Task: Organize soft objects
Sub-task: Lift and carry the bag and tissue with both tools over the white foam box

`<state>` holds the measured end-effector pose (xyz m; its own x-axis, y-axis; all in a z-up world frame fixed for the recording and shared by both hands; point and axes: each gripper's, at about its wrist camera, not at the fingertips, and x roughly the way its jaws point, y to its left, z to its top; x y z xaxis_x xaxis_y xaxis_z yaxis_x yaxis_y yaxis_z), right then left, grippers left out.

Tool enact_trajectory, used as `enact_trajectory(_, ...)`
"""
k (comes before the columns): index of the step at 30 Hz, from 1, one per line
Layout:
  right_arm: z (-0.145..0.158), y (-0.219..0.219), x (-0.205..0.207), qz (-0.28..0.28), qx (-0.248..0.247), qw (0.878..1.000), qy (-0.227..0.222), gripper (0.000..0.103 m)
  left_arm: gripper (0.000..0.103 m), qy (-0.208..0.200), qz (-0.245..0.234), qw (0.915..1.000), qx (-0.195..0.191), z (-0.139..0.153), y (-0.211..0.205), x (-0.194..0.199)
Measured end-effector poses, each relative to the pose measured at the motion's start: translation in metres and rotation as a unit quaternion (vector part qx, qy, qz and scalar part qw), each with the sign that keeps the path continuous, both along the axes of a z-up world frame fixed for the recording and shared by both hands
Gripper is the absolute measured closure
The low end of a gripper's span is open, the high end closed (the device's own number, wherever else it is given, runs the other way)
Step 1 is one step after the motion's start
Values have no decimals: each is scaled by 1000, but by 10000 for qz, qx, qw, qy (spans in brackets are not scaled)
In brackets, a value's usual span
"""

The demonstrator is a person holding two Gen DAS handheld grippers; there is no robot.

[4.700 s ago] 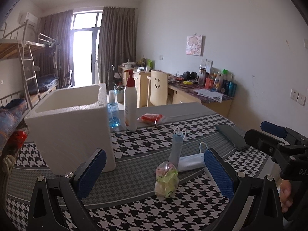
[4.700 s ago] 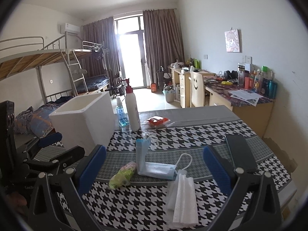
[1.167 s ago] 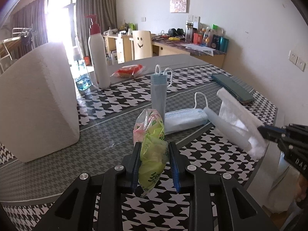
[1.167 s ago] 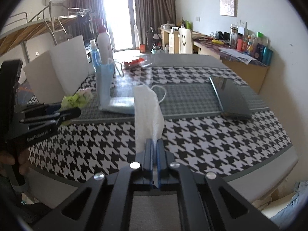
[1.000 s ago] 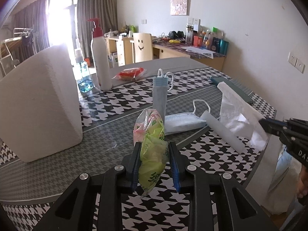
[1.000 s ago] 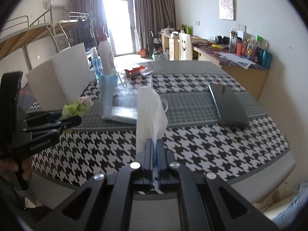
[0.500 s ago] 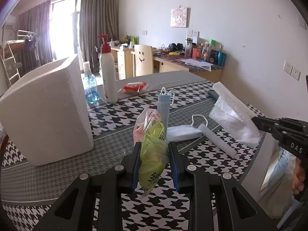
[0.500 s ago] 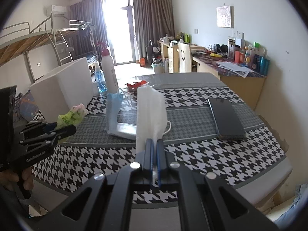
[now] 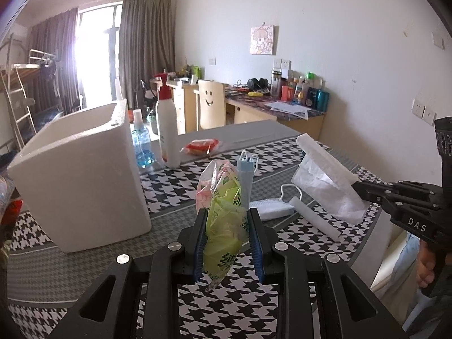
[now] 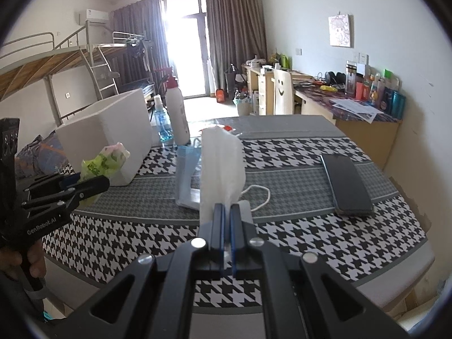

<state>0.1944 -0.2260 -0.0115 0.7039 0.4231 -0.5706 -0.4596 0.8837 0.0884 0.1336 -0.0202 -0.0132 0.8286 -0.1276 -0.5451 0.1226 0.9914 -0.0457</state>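
Observation:
My left gripper [image 9: 227, 220] is shut on a green and pink tissue packet [image 9: 221, 214], held in the air above the table. The same packet [image 10: 103, 162] shows at the left of the right wrist view. My right gripper [image 10: 226, 212] is shut on a white face mask [image 10: 220, 166], which stands up from its pads; this mask [image 9: 325, 180] hangs at the right in the left wrist view. A blue mask pack [image 9: 244, 183] stands upright on the table and a blue mask [image 9: 271, 207] lies flat beside it. The white foam box [image 9: 82, 178] stands open-topped at the left.
A white pump bottle [image 9: 168, 132], a small blue sanitizer bottle [image 9: 141, 147] and a red snack packet [image 9: 202, 145] stand behind the box. A dark phone [image 10: 347, 188] lies at the table's right. The table [image 10: 325, 243] has a houndstooth cloth. A desk and chair stand beyond.
Both grippers have risen with their loads. The left one climbed and tilted up, so the foam box's open top now shows; the white mask rose clear of the table.

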Motion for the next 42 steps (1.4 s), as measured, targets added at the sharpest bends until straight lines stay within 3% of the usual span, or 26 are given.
enact_trajectory(10, 10, 7, 4, 55, 82, 9999, -74, 98, 74, -122, -231, 9991, -321, 17, 14, -11)
enact_trajectory(30, 29, 38, 13, 366, 318, 9985, -268, 98, 74, -335, -146, 9988, -326, 53, 30, -1)
enact_trajectory(42, 38, 47, 20, 440, 383, 9978, -314, 98, 74, -483, 43, 9988, -83, 68, 32, 10)
